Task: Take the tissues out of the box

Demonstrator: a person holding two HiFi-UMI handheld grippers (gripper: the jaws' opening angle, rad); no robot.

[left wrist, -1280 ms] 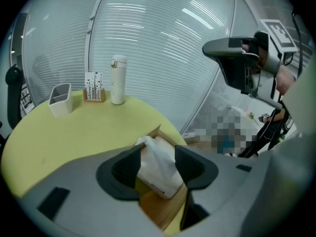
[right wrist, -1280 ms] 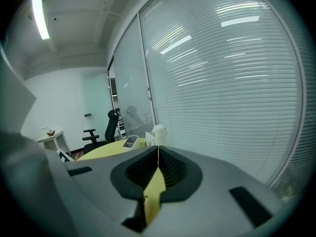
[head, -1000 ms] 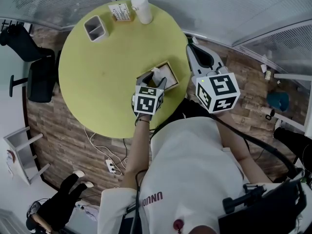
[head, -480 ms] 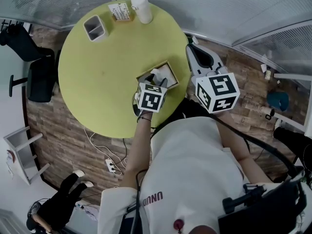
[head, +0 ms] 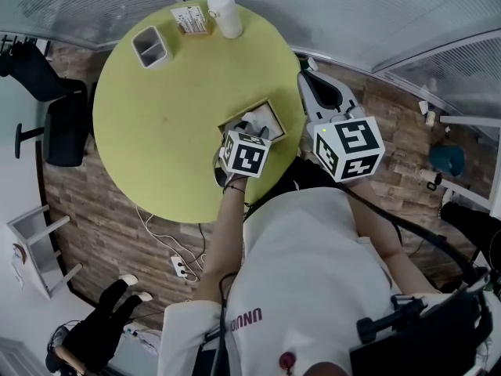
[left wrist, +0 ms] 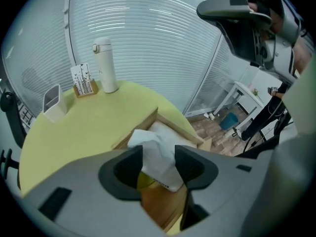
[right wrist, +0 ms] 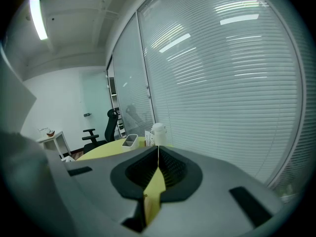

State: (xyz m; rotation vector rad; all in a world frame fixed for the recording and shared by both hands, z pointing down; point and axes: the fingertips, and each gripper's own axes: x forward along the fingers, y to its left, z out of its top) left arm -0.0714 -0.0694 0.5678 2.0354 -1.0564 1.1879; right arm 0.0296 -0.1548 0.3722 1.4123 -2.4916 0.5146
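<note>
Two grippers are in view. Compared with one second earlier, the left gripper (left wrist: 159,156) has advanced from the near edge of the worktop onto the one wooden tissue box (head: 275,110). Its jaws are part-closed and pinch the white tissue (left wrist: 152,146), which stands up from the box opening and fills the gap between them. The right gripper (right wrist: 157,158) has not shifted; it is held off the worktop's right side, jaws closed together on nothing. The box sits at the near right of the round yellow-green worktop (head: 156,124). At the far edge stand one white flask (head: 225,12), one card stand (head: 192,19) and one white rectangular holder (head: 150,47), all unmoved.
</note>
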